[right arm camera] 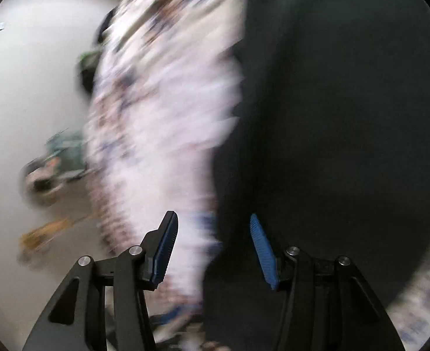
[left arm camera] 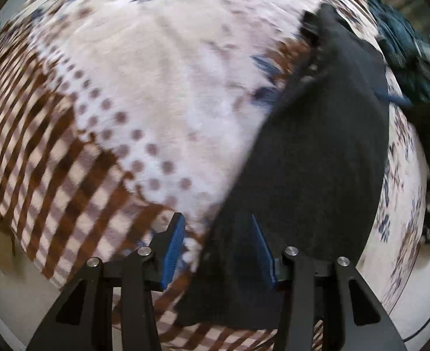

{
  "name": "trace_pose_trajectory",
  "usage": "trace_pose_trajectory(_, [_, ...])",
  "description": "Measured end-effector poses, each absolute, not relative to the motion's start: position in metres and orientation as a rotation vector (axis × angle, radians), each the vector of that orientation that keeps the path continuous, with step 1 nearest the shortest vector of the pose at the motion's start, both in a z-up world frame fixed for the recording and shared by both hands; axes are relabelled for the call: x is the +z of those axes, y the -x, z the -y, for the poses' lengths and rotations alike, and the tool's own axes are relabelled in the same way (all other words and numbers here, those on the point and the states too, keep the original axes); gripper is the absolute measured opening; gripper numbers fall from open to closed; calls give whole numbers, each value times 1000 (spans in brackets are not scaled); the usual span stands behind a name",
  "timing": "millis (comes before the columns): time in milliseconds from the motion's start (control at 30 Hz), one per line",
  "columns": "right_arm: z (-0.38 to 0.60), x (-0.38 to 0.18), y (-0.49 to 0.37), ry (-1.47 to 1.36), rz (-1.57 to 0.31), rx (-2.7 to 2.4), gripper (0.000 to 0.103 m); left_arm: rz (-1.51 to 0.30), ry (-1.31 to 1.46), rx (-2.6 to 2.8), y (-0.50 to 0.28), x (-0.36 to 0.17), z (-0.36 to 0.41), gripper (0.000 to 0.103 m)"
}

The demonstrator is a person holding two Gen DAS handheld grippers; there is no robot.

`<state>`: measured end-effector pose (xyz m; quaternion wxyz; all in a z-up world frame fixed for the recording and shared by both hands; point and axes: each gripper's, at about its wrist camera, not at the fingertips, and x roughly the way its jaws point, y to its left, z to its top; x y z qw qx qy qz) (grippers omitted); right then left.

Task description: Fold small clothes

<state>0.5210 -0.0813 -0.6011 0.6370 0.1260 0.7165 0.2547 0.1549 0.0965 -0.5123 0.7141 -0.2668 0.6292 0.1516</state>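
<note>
The left gripper stood with jaws apart, gripping nothing, over the near edge of a soft, limp black knit garment running toward one o'clock on the patterned fleece blanket. The right gripper, likewise parted and empty, straddled the garment's edge. Light cloth; best pinched at corners. Open blanket lay toward ten o'clock.

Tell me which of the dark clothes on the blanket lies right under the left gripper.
The plain black garment, spread flat on the patterned blanket, with its near edge between the left gripper fingers. The teal garment sits bunched up at the far edge.
</note>
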Motion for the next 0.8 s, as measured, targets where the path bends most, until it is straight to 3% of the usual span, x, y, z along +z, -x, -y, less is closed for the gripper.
trace_pose_trajectory(167, [187,-619,-453,-253,-1722,325,54,-1383,604,397,-138,-507,-88,44])
trace_pose_trajectory(300, [204,-649,-391,-330,-1818,312,53,-1386,554,423,-131,-498,-77,44])
trace_pose_trajectory(367, [192,-661,-369,-290,-1822,331,43,-1400,493,407,-133,-504,-69,44])
trace_pose_trajectory(400, [191,-663,-359,-259,-1806,321,25,-1415,479,386,-135,-511,-65,43])
trace_pose_trajectory(433, [190,-664,-352,-242,-1781,309,14,-1431,482,363,-138,-521,-61,43])
trace_pose_trajectory(467, [194,-665,-347,-245,-1757,285,12,-1431,485,360,-139,-528,-59,40])
trace_pose_trajectory(500, [196,-665,-346,-269,-1745,271,9,-1417,486,357,-140,-533,-57,15])
trace_pose_trajectory(533, [201,-664,-345,-297,-1735,259,7,-1411,485,361,-139,-535,-56,3])
trace_pose_trajectory(800, [229,-610,-341,-227,-1603,265,6,-1295,546,305,-114,-500,-34,3])
